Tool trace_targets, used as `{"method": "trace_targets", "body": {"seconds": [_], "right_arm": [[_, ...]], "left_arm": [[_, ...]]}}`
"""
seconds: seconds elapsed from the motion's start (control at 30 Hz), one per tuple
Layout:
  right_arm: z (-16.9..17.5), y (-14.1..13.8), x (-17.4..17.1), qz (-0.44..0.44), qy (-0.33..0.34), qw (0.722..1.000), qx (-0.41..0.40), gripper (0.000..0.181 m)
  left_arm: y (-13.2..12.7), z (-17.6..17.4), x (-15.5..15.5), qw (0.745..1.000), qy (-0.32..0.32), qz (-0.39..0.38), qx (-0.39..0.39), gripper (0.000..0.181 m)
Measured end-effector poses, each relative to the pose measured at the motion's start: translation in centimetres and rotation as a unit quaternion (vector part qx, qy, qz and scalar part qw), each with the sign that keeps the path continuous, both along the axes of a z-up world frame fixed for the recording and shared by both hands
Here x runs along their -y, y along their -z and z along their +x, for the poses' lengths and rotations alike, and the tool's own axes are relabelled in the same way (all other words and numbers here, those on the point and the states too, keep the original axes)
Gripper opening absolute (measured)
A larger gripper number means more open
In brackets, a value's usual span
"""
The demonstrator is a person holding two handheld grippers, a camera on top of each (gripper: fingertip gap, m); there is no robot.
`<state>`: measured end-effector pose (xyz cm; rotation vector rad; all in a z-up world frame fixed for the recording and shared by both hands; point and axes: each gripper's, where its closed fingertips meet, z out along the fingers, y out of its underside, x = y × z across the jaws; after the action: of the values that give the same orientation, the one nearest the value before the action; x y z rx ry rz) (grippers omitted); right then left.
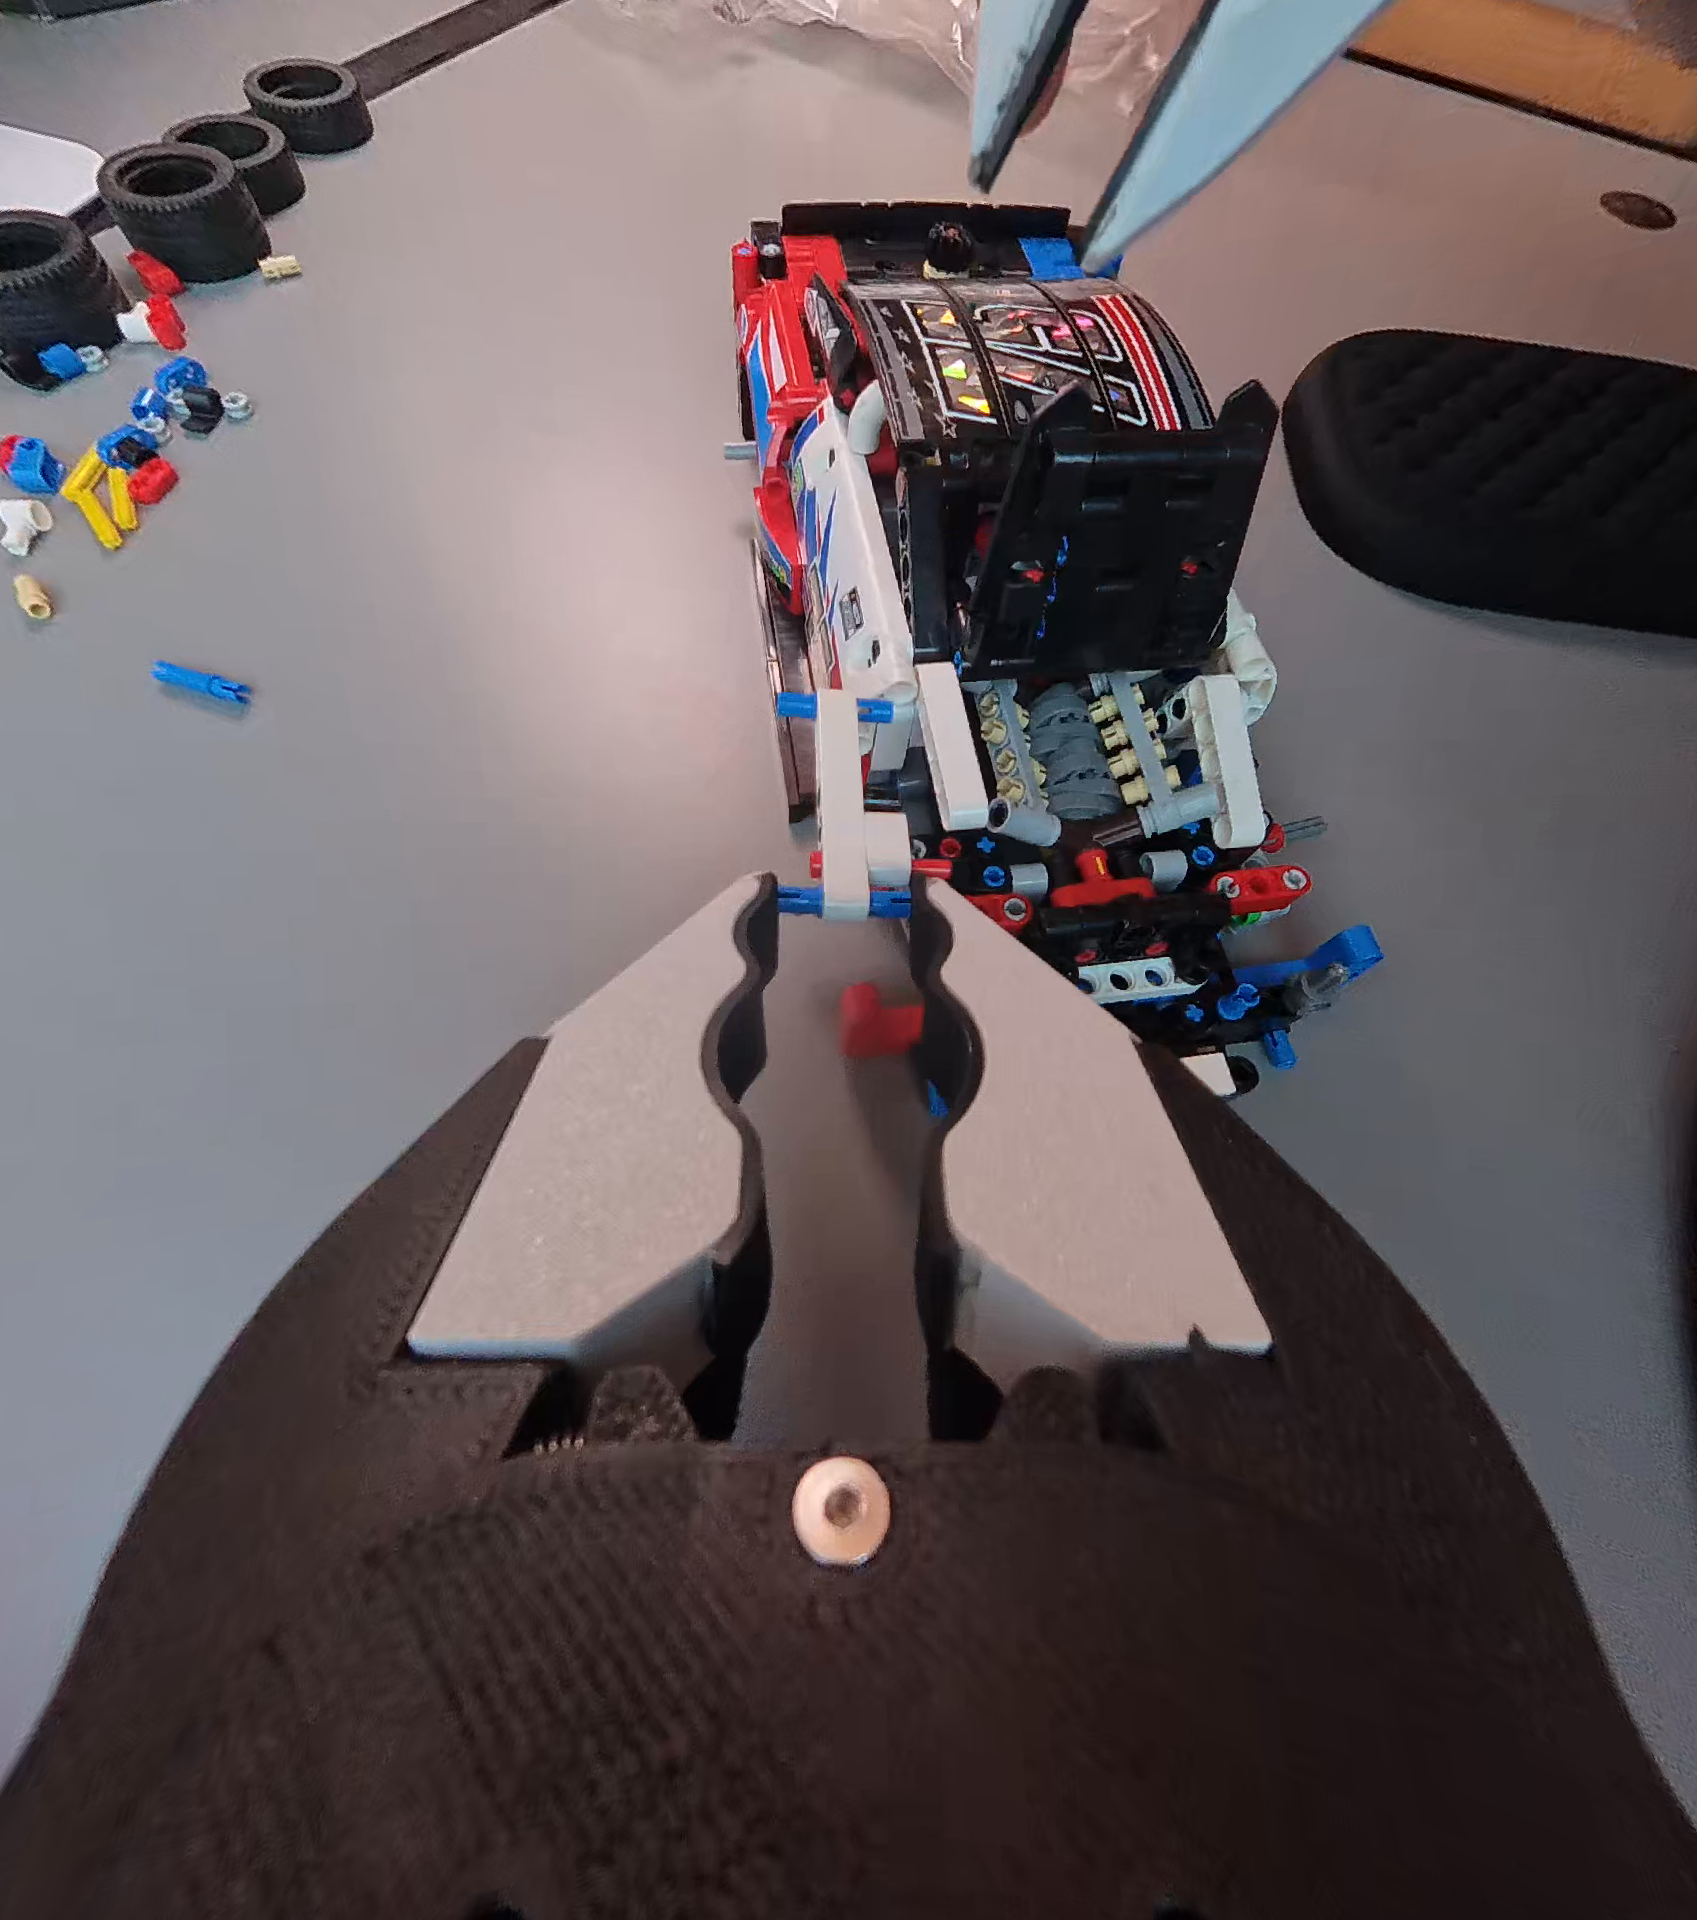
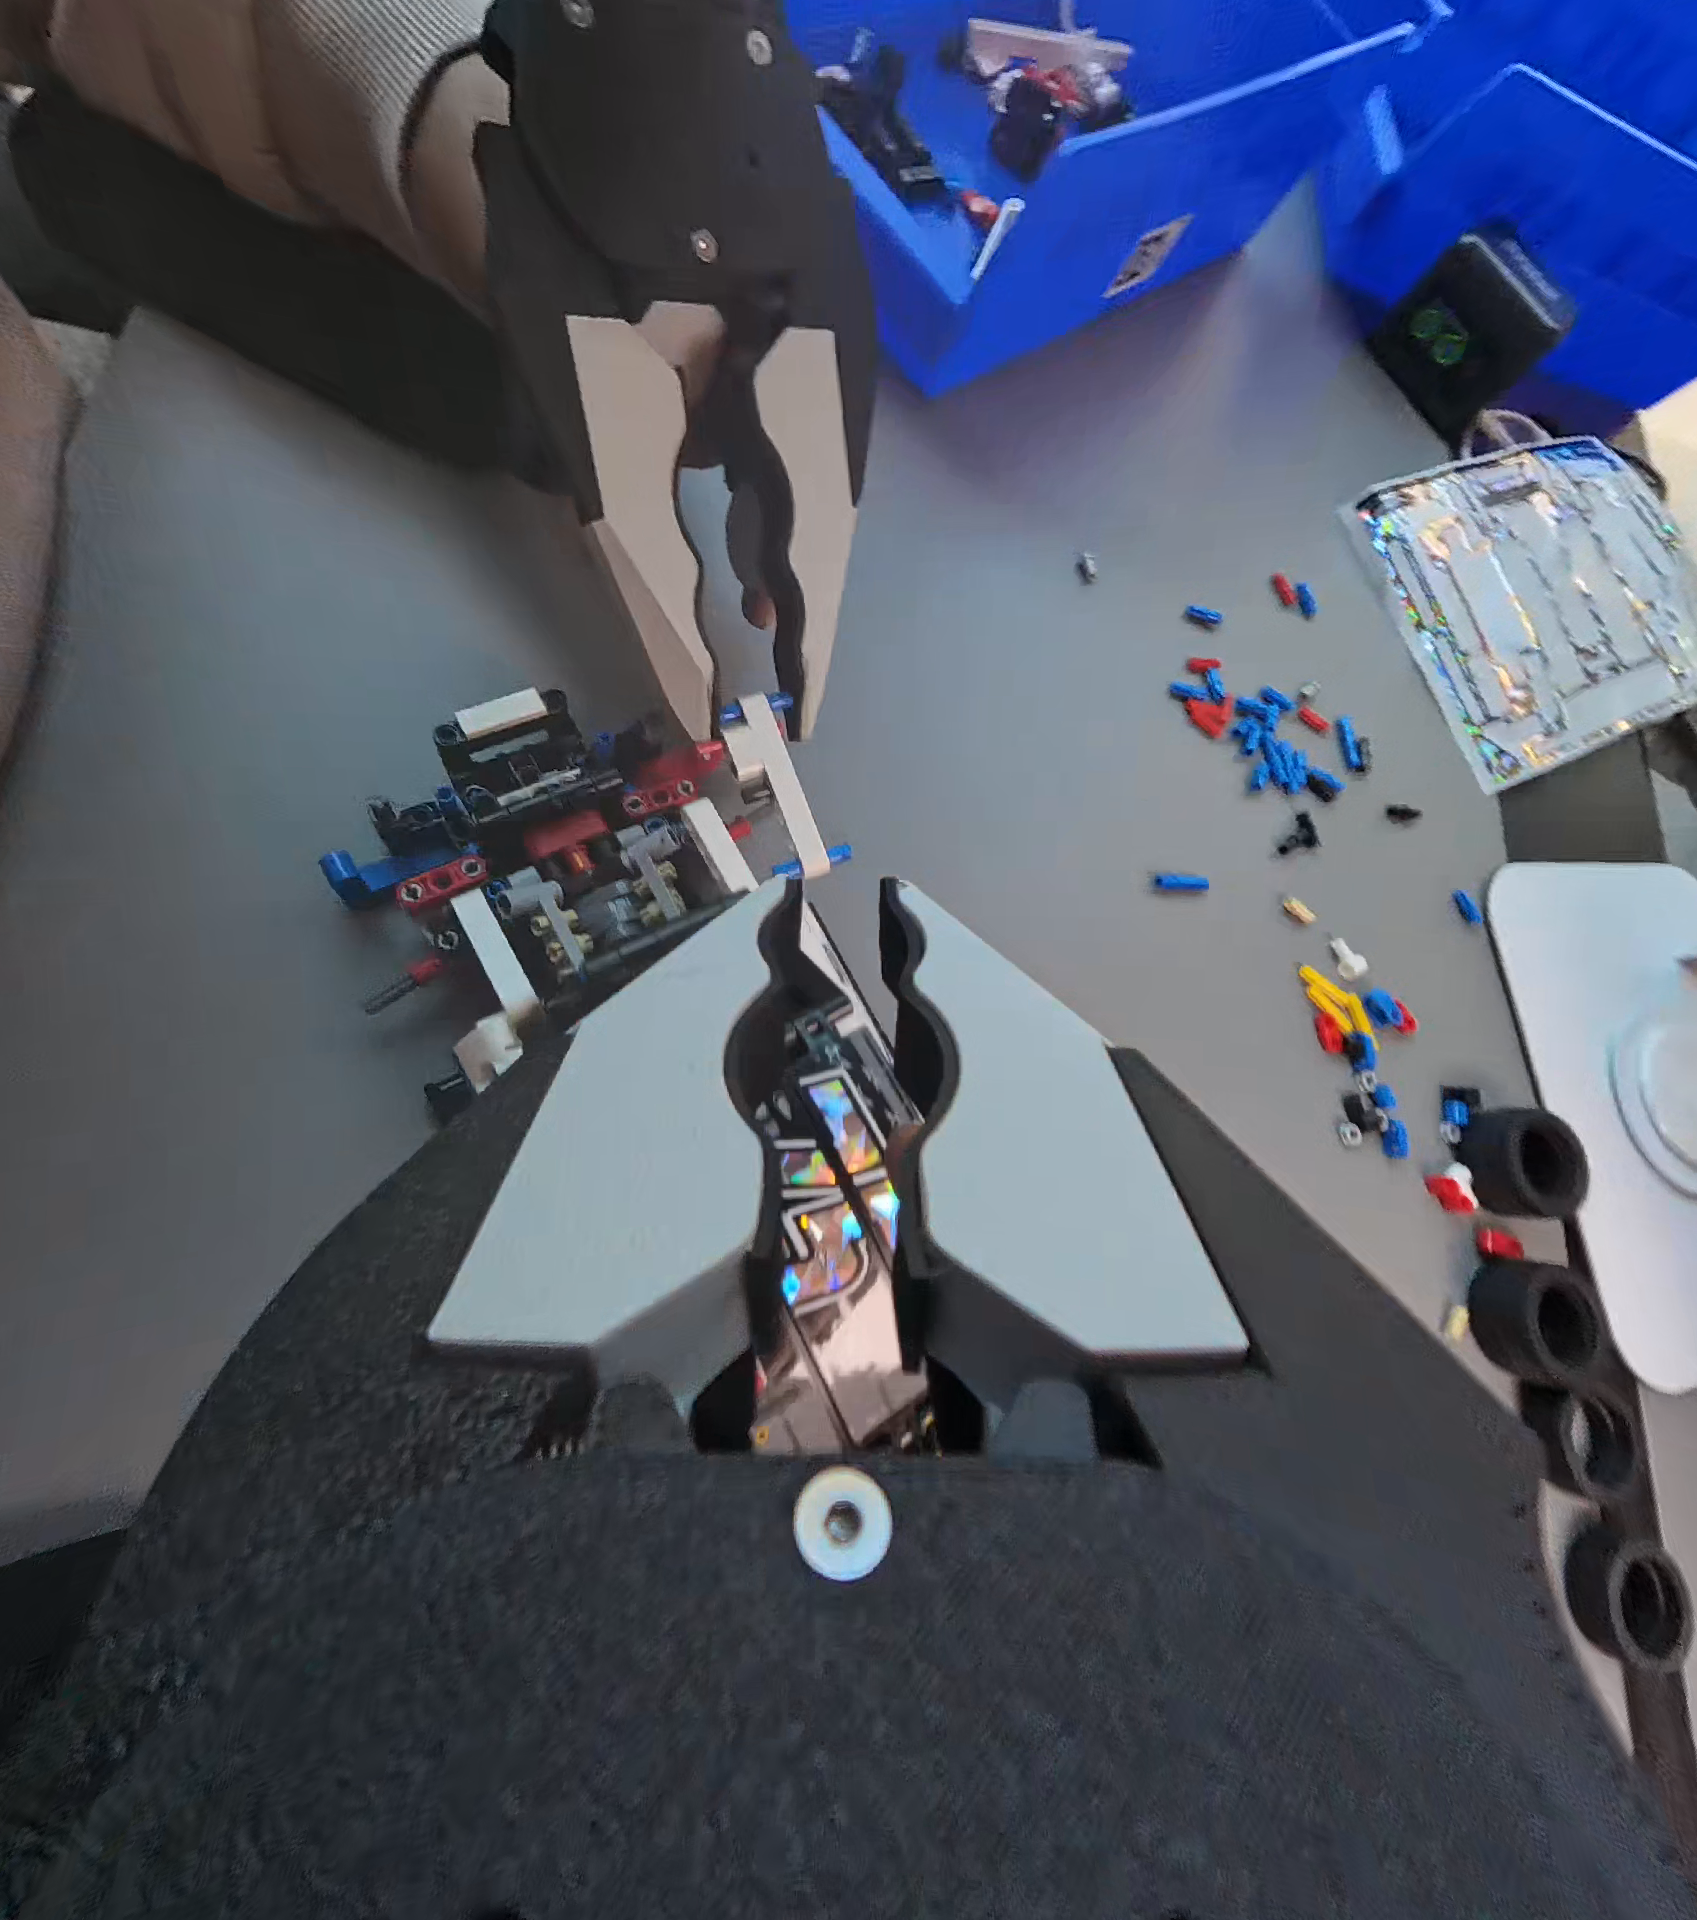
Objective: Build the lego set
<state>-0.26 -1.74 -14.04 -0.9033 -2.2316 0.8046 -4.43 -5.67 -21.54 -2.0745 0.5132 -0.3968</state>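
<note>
The partly built lego car [image 1: 1010, 499] stands on the grey table [image 1: 511, 623], roof stickered, engine end toward me. It also shows in the right wrist view [image 2: 553, 831]. My left gripper [image 1: 849, 899] is shut on the near end of a white beam [image 1: 849, 810] with blue pins, at the car's front left corner; the right wrist view shows this grip [image 2: 761, 717]. A small red piece [image 1: 875, 1018] sits between the left fingers behind the tips. My right gripper [image 2: 842, 891] is open over the roof, its fingertip [image 1: 1098, 244] touching the car's rear.
Black tyres [image 1: 23, 270] and loose small pieces [image 1: 117, 457] lie at the left, with a blue pin [image 1: 200, 681]. A black armrest [image 1: 1550, 478] is at the right. Blue bins [image 2: 1083, 208], a sticker sheet [image 2: 1540, 603] and a white plate [image 2: 1654, 1101] sit farther off. My right tips are roughly 25 cm from the black armrest [image 1: 1550, 478].
</note>
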Motion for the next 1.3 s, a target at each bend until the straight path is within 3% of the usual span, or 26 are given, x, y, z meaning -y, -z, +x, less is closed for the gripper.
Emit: {"method": "trace_targets", "body": {"seconds": [0.03,0.13,0.27,0.37,0.53,0.93,1.1,1.3], "right_arm": [[-0.7,0.1,0.7,0.006,-0.019,1.0,0.012,0.013],[-2.6,0.3,2.3,0.016,-0.074,0.996,0.057,0.017],[-2.8,3.3,3.3,0.067,-0.143,0.971,0.182,0.038],[-2.8,5.8,3.4,0.093,-0.166,0.952,0.238,0.046],[-2.4,6.3,3.6,0.08,-0.18,0.935,0.294,0.048],[-2.5,6.7,3.7,0.06,-0.137,0.919,0.366,0.041],[-3.8,5.5,4.2,-0.023,-0.063,0.925,0.374,0.032],[-2.9,6.8,3.5,0.022,-0.064,0.923,0.379,0.035]], "left_arm": [[0.0,0.0,0.0,1.0,-0.003,-0.003,0.006,0.023],[-0.2,0.2,0.0,1.0,-0.008,-0.007,0.022,0.023],[0.0,0.4,0.0,0.999,-0.013,-0.016,0.029,0.023],[-0.1,0.4,0.1,0.999,-0.014,-0.016,0.033,0.023],[0.0,0.5,0.1,0.999,-0.008,-0.023,0.044,0.023],[0.6,0.4,0.0,0.998,-0.01,-0.038,0.042,0.023],[0.6,0.6,0.1,0.999,-0.006,-0.036,0.035,0.023],[0.7,0.7,0.1,0.998,-0.004,-0.043,0.034,0.023]]}}
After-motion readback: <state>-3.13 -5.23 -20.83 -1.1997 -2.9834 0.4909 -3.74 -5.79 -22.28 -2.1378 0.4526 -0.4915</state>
